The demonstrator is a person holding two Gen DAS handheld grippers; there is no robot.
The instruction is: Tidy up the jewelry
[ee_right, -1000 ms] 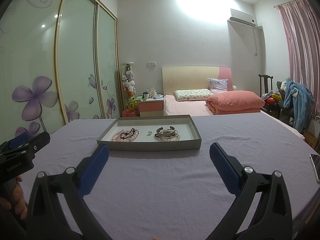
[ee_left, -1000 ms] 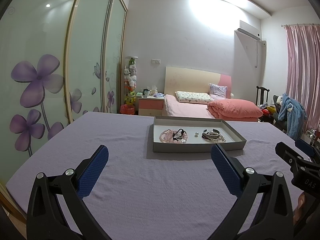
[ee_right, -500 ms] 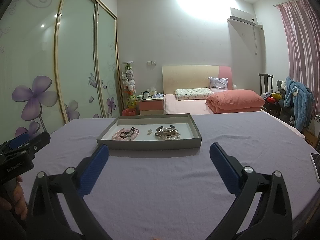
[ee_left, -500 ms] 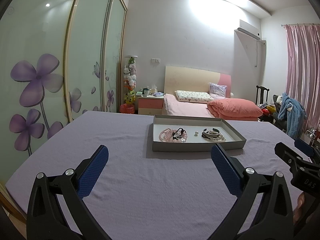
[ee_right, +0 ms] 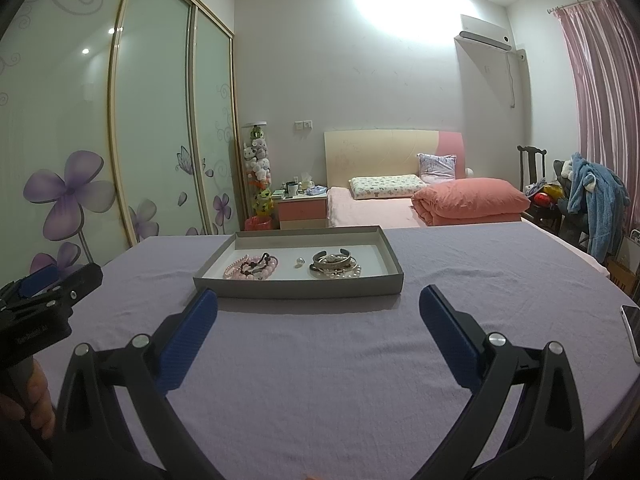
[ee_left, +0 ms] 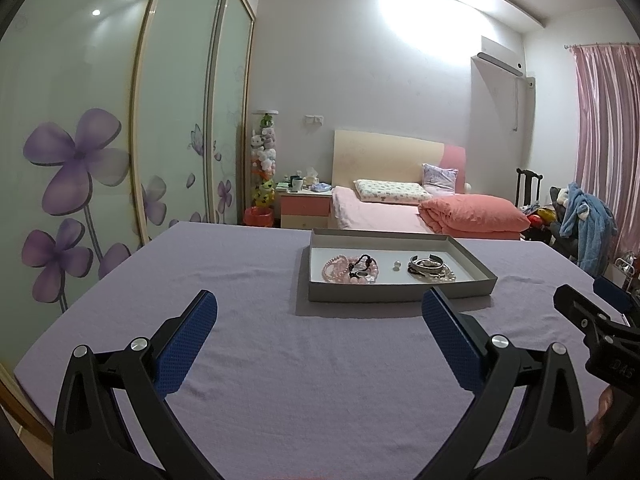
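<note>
Right now your left gripper [ee_left: 319,312] and right gripper [ee_right: 318,307] both hover with jaws spread wide, holding nothing, just short of the grey tray [ee_right: 280,286]. Inside the tray lie pink bead bracelets [ee_right: 251,268], a small pearl [ee_right: 298,262] and silver bangles [ee_right: 334,264].

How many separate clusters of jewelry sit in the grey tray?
3: pink bead bracelets at left, a small pearl piece in the middle, silver bangles at right. Pieces within each pile can't be counted.
</note>
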